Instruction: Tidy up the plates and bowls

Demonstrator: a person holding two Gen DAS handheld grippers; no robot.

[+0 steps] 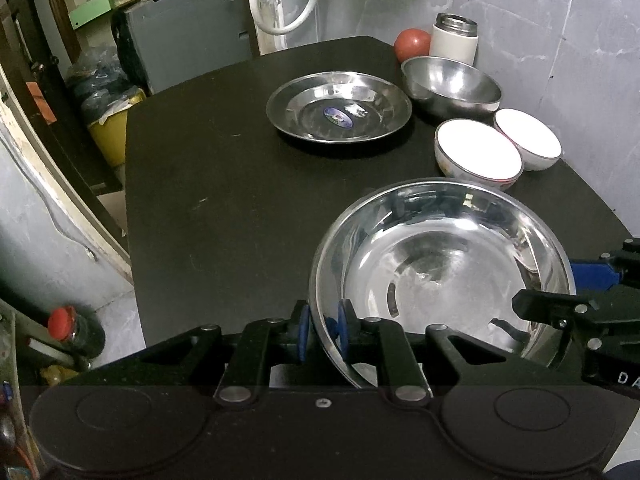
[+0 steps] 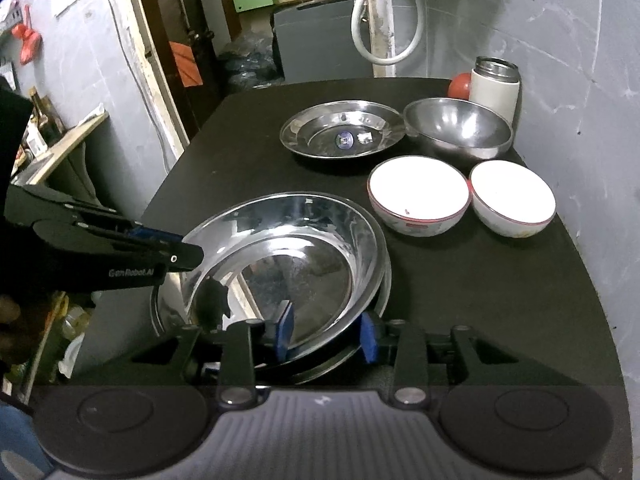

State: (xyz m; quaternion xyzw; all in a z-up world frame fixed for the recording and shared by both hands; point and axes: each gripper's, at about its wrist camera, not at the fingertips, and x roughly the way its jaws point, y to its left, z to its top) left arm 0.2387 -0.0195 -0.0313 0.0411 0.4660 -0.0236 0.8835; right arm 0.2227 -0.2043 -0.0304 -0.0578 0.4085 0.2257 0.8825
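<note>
Left gripper (image 1: 323, 330) clamped on plate (image 1: 440, 264) rim, lower right of frame. Right gripper (image 2: 326, 334) fingers straddling rim, gripping.

Both grippers are black linkage arms with silver pivot screws and blue finger pads (image 1: 305, 332) — left gripper (image 2: 176, 250) marked "GenRobot.AI"
</note>
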